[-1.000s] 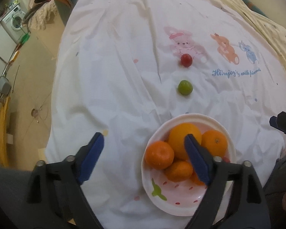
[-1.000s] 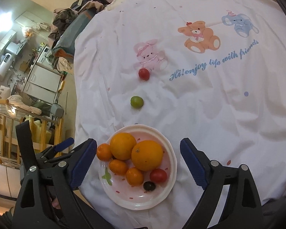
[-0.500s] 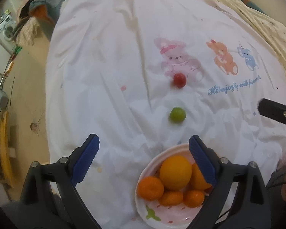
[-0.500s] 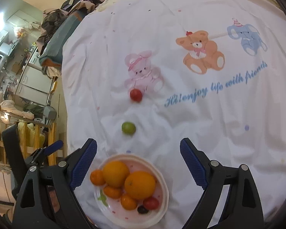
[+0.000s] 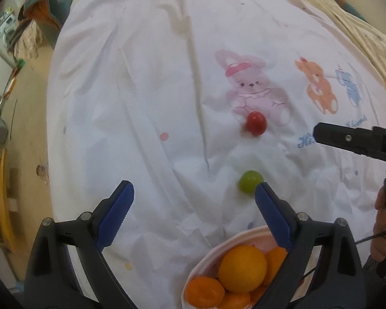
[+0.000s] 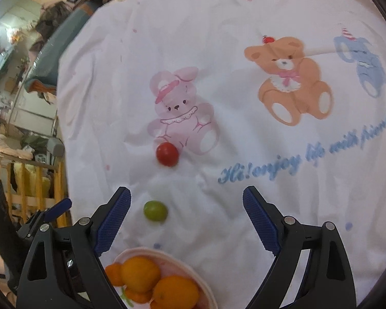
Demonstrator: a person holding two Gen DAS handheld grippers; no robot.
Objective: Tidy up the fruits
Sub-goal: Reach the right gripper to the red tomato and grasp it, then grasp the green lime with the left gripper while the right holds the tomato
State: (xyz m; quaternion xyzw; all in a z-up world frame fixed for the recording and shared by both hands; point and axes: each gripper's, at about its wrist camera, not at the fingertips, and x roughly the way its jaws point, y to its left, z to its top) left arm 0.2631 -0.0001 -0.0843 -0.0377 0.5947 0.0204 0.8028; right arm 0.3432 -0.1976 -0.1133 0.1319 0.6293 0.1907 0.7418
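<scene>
A white cartoon-printed bedsheet [image 6: 244, 90] carries the scene. The pink-rimmed plate [image 6: 193, 270] of round oranges [image 6: 141, 273] sits nearest, apparently the collecting point. Beyond it lie a small red tomato [image 6: 167, 154] and a smaller green fruit [image 6: 155, 210], possibly a grape. Right gripper [image 6: 186, 221] and left gripper [image 5: 194, 213] hover, fingers spread, empty.

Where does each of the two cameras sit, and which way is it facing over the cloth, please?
Left wrist: on the left gripper, jaws open, looking forward over the white cloth; the right gripper and a hand show at its right edge.
Right wrist: on the right gripper, jaws open, facing the same cloth; the left gripper shows at lower left.
Both share the red fruit, green fruit and plate of oranges.
</scene>
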